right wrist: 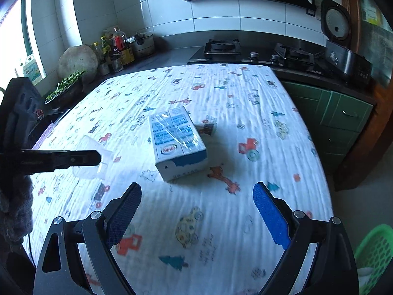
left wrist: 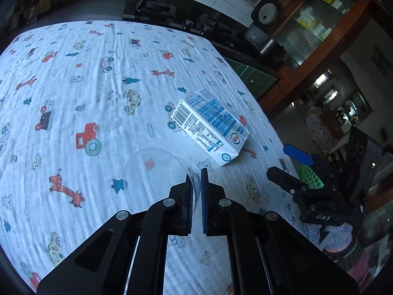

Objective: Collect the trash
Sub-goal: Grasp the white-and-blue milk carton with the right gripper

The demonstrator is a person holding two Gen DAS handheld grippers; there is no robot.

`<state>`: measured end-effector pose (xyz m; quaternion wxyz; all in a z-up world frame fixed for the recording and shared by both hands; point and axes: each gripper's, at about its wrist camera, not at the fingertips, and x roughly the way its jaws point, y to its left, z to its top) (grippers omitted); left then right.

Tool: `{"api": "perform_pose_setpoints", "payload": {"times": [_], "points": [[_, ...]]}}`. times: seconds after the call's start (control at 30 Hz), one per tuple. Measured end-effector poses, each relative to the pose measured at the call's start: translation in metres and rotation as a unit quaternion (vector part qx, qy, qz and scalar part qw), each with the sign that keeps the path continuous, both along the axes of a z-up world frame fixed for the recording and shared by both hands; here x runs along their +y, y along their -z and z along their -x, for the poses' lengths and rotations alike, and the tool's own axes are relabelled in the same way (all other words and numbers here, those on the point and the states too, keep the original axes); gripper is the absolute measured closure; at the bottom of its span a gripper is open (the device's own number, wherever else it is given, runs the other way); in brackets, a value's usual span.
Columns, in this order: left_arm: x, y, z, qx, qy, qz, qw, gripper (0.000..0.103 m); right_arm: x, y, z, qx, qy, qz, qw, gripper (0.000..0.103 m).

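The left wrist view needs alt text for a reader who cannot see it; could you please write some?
The left gripper is shut on the rim of a clear plastic cup lying on a table with a cartoon-print cloth. A blue-and-white milk carton lies beyond it, and the open right gripper reaches in from the right.

A home kitchen. Beyond the far edge of the cloth-covered tabletop (right wrist: 245,93) runs a dark counter with a gas hob (right wrist: 222,48), a rice cooker (right wrist: 340,39) at its right end, white wall tiles (right wrist: 216,17), bottles (right wrist: 115,46) by the window, and green cabinets (right wrist: 339,115) below.
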<state>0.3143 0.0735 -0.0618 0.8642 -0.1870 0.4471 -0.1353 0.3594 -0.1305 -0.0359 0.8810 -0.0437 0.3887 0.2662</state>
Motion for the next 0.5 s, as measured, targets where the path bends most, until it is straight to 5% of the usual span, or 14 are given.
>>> {"api": "perform_pose_setpoints", "payload": {"times": [0.5], "points": [[0.035,-0.010,0.014,-0.009,-0.034,-0.007,0.9994,0.099,0.072,0.016,-0.068,0.008,-0.057,0.032,0.998,0.011]]}}
